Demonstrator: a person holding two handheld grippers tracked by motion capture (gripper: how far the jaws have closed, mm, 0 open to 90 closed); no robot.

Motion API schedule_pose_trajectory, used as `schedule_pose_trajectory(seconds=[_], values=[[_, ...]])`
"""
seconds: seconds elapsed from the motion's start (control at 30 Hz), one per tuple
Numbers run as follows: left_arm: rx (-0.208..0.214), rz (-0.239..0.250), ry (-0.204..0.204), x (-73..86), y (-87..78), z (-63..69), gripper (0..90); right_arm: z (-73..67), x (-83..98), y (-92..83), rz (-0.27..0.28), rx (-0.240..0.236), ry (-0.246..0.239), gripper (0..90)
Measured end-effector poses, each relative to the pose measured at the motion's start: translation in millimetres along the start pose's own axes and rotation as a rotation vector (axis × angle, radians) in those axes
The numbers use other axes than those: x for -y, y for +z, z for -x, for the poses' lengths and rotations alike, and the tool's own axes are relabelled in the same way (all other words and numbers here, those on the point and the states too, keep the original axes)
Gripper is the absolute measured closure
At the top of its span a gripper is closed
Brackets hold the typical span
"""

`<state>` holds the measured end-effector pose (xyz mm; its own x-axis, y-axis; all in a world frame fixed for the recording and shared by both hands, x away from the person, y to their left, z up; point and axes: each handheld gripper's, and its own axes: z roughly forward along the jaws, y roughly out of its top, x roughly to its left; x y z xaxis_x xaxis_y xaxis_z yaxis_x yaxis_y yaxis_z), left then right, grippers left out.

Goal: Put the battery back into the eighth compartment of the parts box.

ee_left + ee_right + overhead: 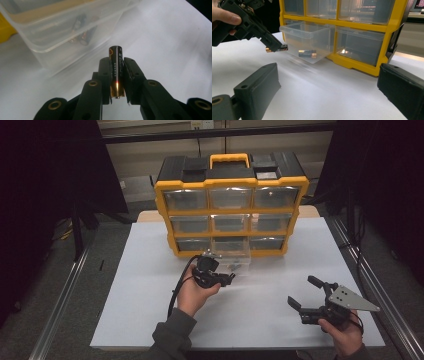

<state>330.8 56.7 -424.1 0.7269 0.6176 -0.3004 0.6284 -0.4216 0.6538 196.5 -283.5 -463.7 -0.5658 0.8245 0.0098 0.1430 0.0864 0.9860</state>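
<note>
The left gripper (117,82) has its 2 black fingers (105,75) squeezed tight on a battery (116,67). The battery is black with a gold end. It sits between the fingers, with its dark end poking out past the tips and its gold end back near the gripper body. In the right gripper view the same battery (277,49) lies level in those fingers, up off the white table (324,90).

Just past the left fingers is a clear drawer (62,32), pulled out from the bottom row of a yellow and black box (231,205) of drawers. It rests on the table. More batteries (307,53) lie on the floor of the drawer, ahead of the held battery and not touching it.

In the high view a hand (196,292) holds the left gripper (212,270) right in front of the drawer (231,252).

The right gripper (304,292) is well apart from the left one, near the front edge of the table (150,320). Its 2 fingers (257,87) are spread wide with nothing between them. They point toward the box of drawers (367,37), which stands well ahead of them.
</note>
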Motion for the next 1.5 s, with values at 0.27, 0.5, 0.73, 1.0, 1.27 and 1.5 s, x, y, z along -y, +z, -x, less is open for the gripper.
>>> schedule_pose_trajectory(seconds=[0.27,0.5,0.73,1.0,1.27,1.5], values=[[0.009,-0.003,0.023,-15.3,-13.3,1.1,77.6,0.7,-0.1,-0.4,0.001,0.005,-0.001,3.4],[0.006,0.001,0.020,-26.6,-21.5,-1.8,77.7,0.8,-0.4,-0.7,0.006,0.005,-0.001,3.4],[-0.001,0.007,0.018,-33.3,-25.4,-5.1,77.6,0.9,-0.3,-0.4,0.006,0.008,0.007,3.4],[-0.012,-0.004,0.040,-47.9,-34.4,-8.0,77.6,0.7,0.1,0.2,0.008,0.005,0.012,3.4],[-0.031,0.013,0.024,-60.0,-37.6,-12.7,77.6,0.9,0.2,0.3,0.009,0.003,0.011,3.4],[-0.048,0.024,0.033,-72.1,-34.3,-16.7,77.6,0.8,0.2,0.4,0.009,0.003,0.012,3.4]])
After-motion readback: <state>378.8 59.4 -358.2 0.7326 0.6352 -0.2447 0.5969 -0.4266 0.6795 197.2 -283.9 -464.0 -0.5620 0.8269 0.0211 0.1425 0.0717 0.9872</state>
